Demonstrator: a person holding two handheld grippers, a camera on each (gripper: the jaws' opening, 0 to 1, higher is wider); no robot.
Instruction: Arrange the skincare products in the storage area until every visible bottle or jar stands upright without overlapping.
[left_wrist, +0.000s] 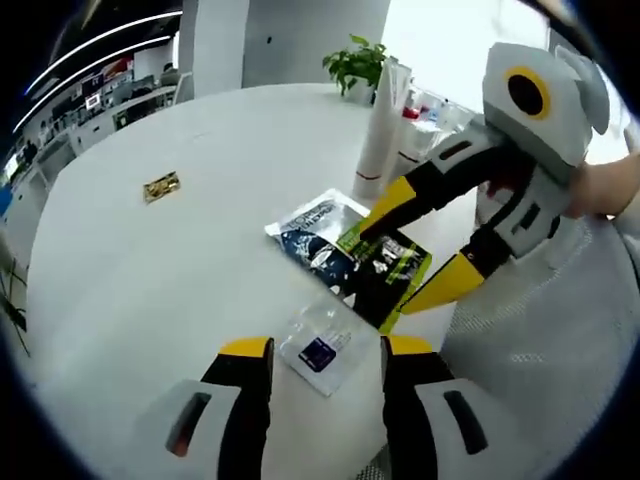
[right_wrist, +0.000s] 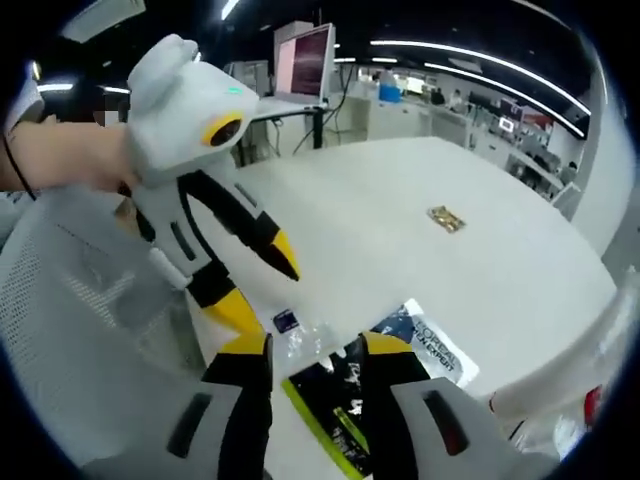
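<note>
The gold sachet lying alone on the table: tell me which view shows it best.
Left gripper view: the gold sachet lies unobstructed on bare white table, slightly larger there. The right gripper view shows it too, clear but a little smaller.

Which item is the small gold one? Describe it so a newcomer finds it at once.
Start from the big round white table. The flat sachets lie clustered by the grippers; look away from them across open tabletop. There lies the gold packet, alone, small, shiny and yellowish, unlike the black, green and clear sachets.
</note>
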